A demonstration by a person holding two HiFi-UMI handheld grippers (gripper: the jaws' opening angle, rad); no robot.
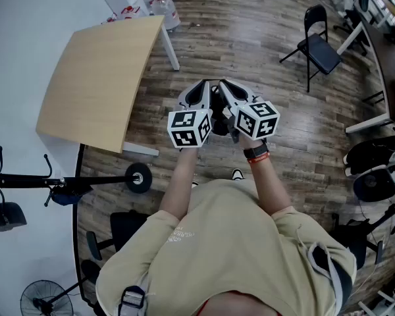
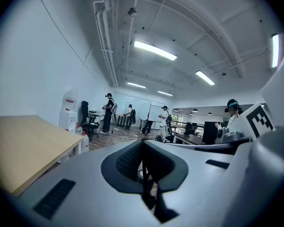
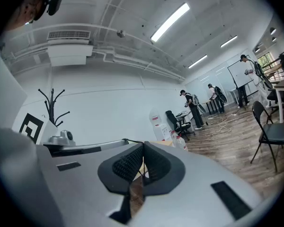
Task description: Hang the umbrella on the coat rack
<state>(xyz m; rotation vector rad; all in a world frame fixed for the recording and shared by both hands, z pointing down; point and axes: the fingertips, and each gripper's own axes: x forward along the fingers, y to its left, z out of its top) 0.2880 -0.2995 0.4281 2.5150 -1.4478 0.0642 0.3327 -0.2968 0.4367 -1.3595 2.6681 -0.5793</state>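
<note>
A small dark-blue bundle (image 1: 68, 194) sits at the lower left of the head view. It looks like the folded umbrella but is too small to be sure. It lies against the thin black metal coat rack (image 1: 85, 180), whose pole runs across that corner to a round base. I cannot tell whether the bundle already hangs from the rack or only leans on it.

Both tools are well apart from it, side by side at the frame's centre and pointing toward the top of the frame. The left gripper (image 1: 203, 87) has its ribbed pads pressed together with nothing between them. The right gripper (image 1: 222, 85) shows only a hairline slit and is just as empty.

The main risks, as I judge them:
- Reaching with the jaws closed would only push the bundle off or along the pole.
- A sideways tug could rock the slim rack on its small base.
- The turn toward the lower left passes the corner of the pale wooden table (image 1: 99, 78), which a gripper might clip.
- The rack's upturned hooks could catch the fabric.
</note>
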